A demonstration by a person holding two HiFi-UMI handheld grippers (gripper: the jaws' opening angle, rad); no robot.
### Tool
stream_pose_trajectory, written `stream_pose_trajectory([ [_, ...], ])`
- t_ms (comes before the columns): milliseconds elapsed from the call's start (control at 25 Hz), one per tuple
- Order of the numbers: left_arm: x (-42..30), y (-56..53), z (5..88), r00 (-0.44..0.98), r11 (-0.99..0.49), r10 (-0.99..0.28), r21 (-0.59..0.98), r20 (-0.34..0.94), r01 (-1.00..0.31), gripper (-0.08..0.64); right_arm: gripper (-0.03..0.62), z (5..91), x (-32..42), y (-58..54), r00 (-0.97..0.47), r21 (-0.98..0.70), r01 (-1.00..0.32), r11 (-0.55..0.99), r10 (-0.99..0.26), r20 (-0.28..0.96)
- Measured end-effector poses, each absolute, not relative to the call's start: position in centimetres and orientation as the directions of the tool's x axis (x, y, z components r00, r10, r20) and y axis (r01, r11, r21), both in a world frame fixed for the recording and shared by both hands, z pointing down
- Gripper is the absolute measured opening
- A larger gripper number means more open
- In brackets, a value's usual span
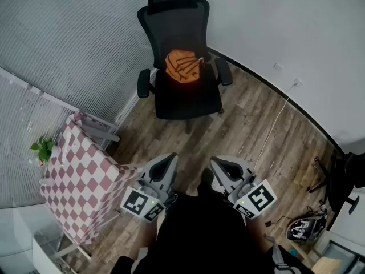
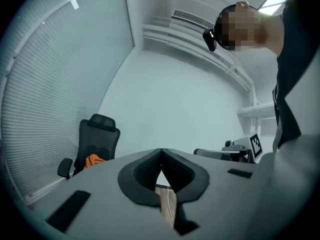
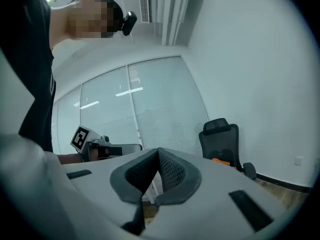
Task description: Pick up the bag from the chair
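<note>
— Nearest the head camera, what shows?
— My dark clothes (image 1: 205, 238) at bottom centre, and just ahead of them both tools, low and pointing away from me toward the top of the frame. My left gripper (image 1: 165, 163) is at lower centre-left and my right gripper (image 1: 224, 165) at lower centre-right, side by side but apart.
— And the jaws?
— Each gripper's own view shows its two padded jaws pressed together at the tips, with nothing between them.
— Where is the bag?
— The orange bag (image 1: 183, 66) lies on the seat of the black office chair (image 1: 187, 99), top centre of the head view, well apart from both tools.
— Any writing?
— All the print I can make out is the black-and-white square pattern on the left marker cube (image 1: 142, 203) and the right marker cube (image 1: 259, 198).
</note>
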State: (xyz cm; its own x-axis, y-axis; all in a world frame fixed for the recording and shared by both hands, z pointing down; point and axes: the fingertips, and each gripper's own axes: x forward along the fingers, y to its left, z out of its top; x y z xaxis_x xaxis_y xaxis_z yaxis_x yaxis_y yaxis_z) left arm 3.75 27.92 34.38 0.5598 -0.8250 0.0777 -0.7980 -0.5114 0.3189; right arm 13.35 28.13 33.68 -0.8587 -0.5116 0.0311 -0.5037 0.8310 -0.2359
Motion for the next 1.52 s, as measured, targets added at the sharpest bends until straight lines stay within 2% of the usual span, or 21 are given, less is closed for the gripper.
stream_pose_trajectory([
  [640, 6.3, 28.5, 34.8, 0.55, -0.501, -0.829, 0.305, 0.099, -0.81, 0.032, 0.018, 34.0, 14.8, 28.7, -0.885, -0.276, -0.455, 0.847, -0.464, 0.033],
  [920, 7.3, 28.5, 35.6, 0.543, -0.487, -0.83, 0.31, 0.129, -0.817, 0.032, 0.018, 34.9, 16.1, 28.2, -0.876, -0.291, -0.47, 0.833, -0.481, 0.04],
  [1240, 4.9, 27.0, 36.8, 0.547, -0.48, -0.824, 0.331, 0.146, -0.812, 0.032, 0.018, 35.2, 13.6, 26.3, -0.867, -0.285, -0.49, 0.824, -0.493, 0.064],
  [1520, 1.5, 21.0, 36.2, 0.58, -0.514, -0.806, 0.348, 0.115, -0.784, 0.032, 0.018, 34.4, 10.6, 21.6, -0.839, -0.256, -0.54, 0.802, -0.535, 0.097],
])
